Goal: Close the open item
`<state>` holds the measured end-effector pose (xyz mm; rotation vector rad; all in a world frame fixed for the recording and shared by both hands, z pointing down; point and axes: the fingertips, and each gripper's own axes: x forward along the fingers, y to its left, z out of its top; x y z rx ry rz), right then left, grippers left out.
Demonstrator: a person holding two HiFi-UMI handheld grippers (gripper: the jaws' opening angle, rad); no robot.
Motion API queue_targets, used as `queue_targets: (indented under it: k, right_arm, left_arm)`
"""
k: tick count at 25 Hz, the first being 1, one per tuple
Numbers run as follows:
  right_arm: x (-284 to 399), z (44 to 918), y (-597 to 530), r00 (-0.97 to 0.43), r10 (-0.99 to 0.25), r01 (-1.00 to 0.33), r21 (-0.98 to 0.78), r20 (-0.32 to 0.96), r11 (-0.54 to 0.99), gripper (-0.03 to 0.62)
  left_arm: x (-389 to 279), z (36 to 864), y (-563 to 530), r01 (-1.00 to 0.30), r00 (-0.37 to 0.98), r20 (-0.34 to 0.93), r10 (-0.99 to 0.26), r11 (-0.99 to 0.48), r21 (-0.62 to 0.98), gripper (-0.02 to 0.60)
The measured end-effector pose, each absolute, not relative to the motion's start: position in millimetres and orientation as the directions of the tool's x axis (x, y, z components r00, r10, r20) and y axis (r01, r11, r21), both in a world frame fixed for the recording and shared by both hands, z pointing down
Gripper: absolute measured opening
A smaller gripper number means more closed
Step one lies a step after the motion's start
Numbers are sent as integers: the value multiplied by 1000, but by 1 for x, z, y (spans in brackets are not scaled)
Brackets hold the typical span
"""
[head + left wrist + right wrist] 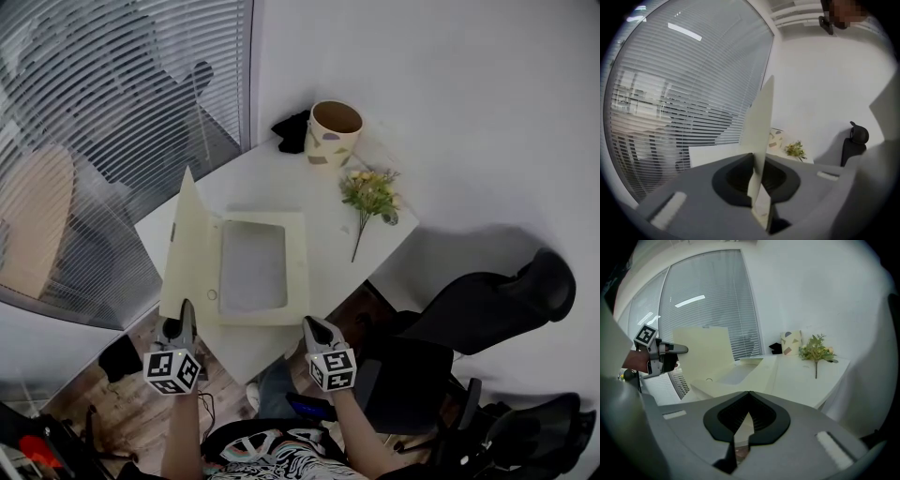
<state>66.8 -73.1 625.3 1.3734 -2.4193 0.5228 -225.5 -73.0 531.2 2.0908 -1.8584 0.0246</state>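
Open item: flat cream box (298, 274), centre-left of the head view, on the white counter (272, 178). The shallow tray lies flat with a grey floor showing inside. The lid (192, 246) stands nearly upright along the tray's left side, hinged there, with its free edge up.

Left tongs (187, 311): closed on the lid. In the left gripper view the cream sheet (761, 124) runs edge-on straight up between the jaws (757, 187), both pads against it. In the head view they grip at the lid's lower corner, at the near-left end of the box.

Right tongs (312, 325): closed, tips touching, nothing between them. The right gripper view (743, 420) confirms it. They hover just off the box's near-right corner; I can't tell if they touch it. That view also shows the left tongs (658, 355) at frame left on the lid (705, 352), with the tray (736, 373) at centre.

Also on the counter, upper centre of the head view:
- Cream patterned cup (334, 131).
- Black object (293, 131) just left of the cup, too small to identify.
- Flower sprig (372, 194) lying flat below the cup, apart from the box.

Window blinds (94, 141) fill the upper left. A black office chair (487, 309) is at lower right.
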Motion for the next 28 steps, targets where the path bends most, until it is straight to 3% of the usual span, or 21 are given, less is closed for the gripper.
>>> queue_targets:
  k: [28]
  right_arm:
    - [64, 625, -73, -499, -748, -861, -156, 438, 483, 0]
  left_arm:
    - [-170, 526, -83, -948, 293, 240, -926, -248, 200, 89]
